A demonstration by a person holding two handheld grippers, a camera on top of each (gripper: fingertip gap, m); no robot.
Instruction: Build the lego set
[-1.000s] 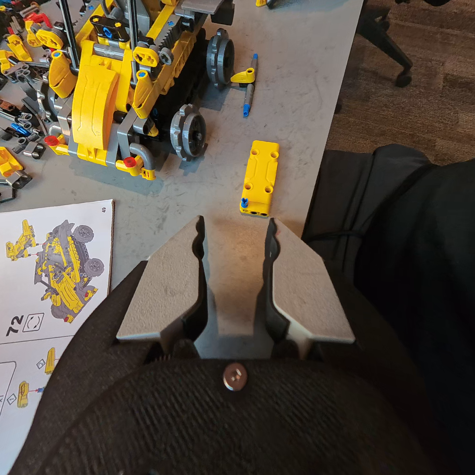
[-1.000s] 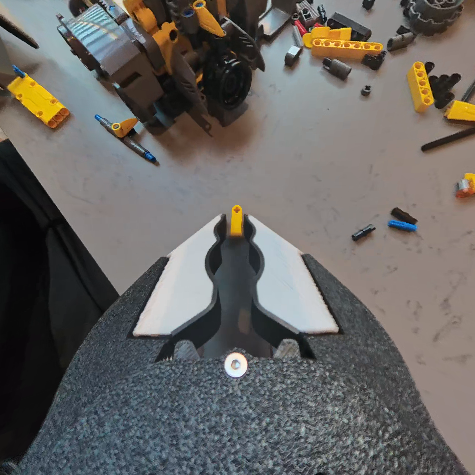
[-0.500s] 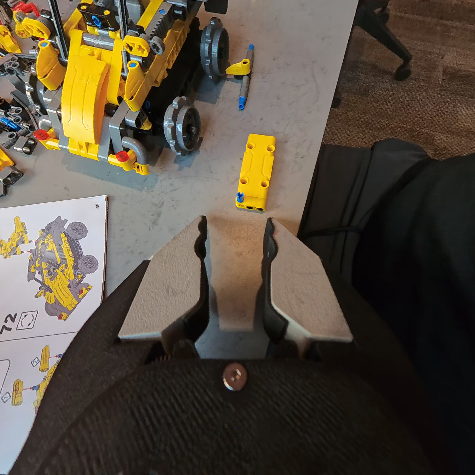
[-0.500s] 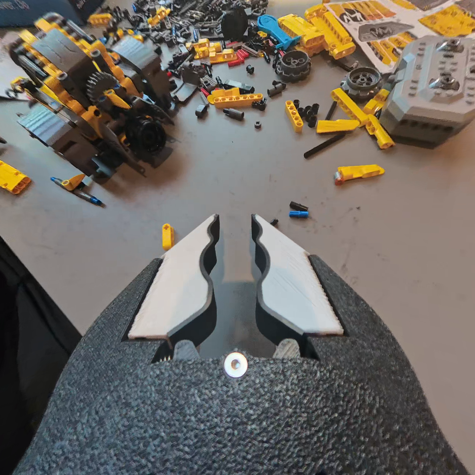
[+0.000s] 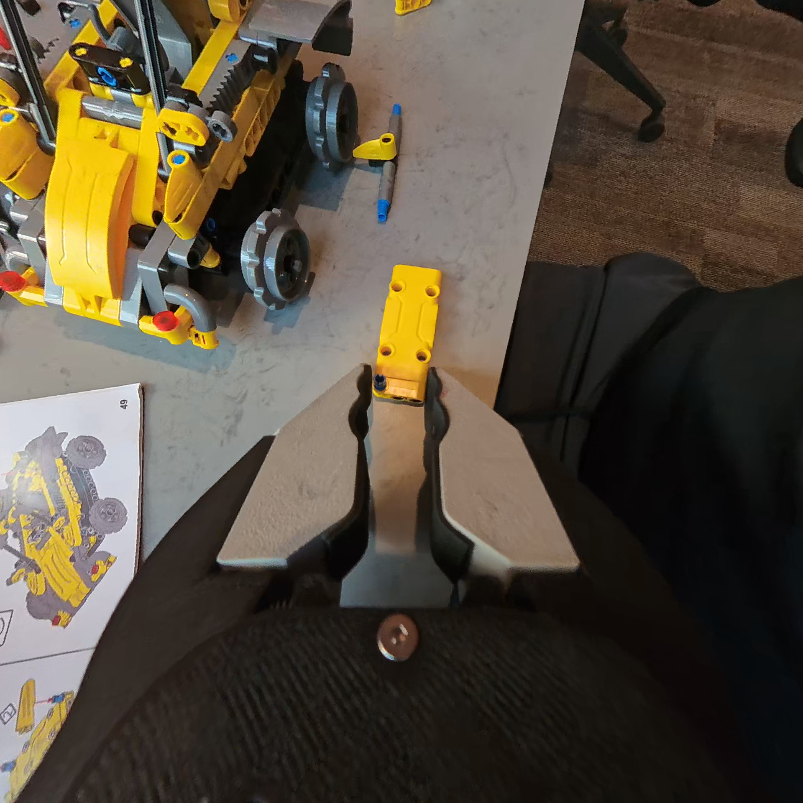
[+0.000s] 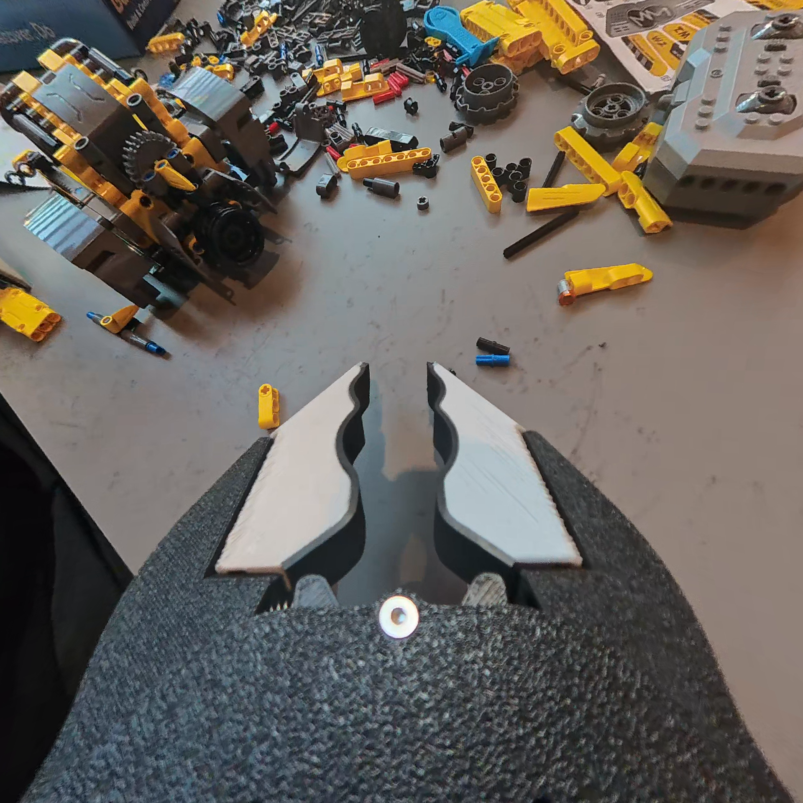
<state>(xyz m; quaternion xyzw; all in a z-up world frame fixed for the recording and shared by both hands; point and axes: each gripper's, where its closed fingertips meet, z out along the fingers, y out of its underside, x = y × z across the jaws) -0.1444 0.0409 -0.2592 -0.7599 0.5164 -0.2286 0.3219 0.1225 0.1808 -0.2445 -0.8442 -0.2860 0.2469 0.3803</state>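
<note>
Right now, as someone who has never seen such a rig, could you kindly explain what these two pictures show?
A person holds a two-finger gripper in each hand, each with a camera looking along its fingers. The left gripper has open jaws either side of the near end of a yellow panel block by the grey table's edge; whether they touch is unclear. Beside it stand a half-built yellow vehicle and an instruction booklet. The right gripper is open and empty, with a small yellow connector just left of it, a blue pin ahead and loose parts beyond.
</note>
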